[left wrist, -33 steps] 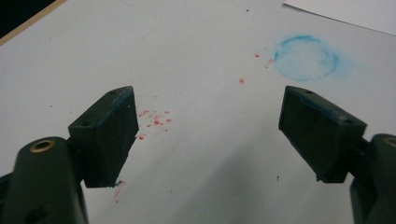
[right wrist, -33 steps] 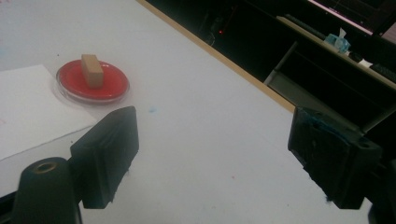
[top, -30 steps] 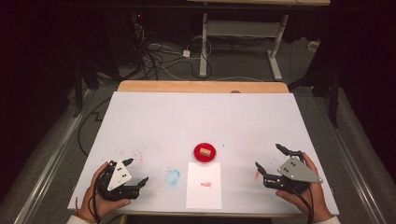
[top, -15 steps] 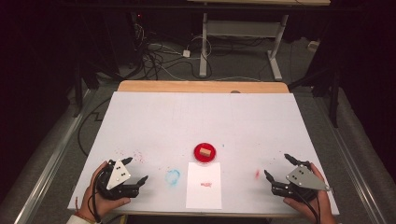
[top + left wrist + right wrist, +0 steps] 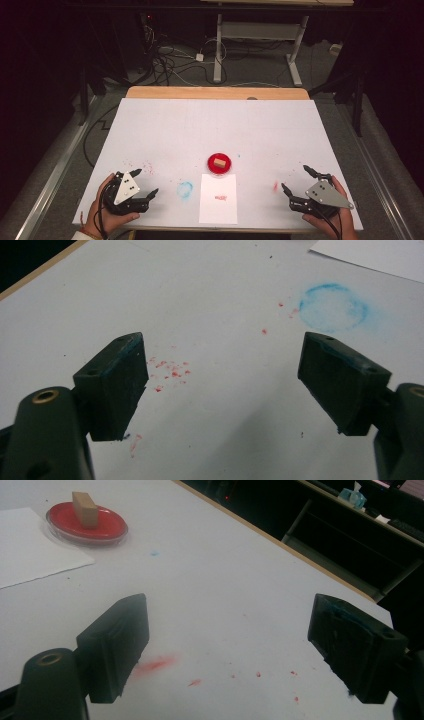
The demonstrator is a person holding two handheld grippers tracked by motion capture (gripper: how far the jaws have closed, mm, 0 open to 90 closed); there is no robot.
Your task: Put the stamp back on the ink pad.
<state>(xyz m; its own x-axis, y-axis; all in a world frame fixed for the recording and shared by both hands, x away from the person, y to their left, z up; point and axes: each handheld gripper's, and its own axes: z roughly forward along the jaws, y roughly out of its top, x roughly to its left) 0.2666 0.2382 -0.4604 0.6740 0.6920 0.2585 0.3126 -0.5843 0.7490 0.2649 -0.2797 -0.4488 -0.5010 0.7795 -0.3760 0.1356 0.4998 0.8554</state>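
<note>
Both tools have drifted toward the tabletop's near corners; our left tool (image 5: 145, 183) and right tool (image 5: 296, 180) gape wide, empty. Reaching carelessly, we might topple the block (image 5: 219, 162) off its red dish (image 5: 220, 169) mid-near edge

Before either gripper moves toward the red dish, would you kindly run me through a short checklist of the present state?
1. Left gripper open, nothing between its jaws: ok.
2. Right gripper open, nothing between its jaws: ok.
3. Small tan wooden block sits in the shallow round red dish, lying flat: ok.
4. White sheet of paper lies flat just on the person's side of the dish, a red mark on it: ok.
5. Path from each gripper to the dish free of objects, only a blue ring stain and red specks on the white table cover: ok.
6. Whether the stains are dry: cannot tell.
</note>
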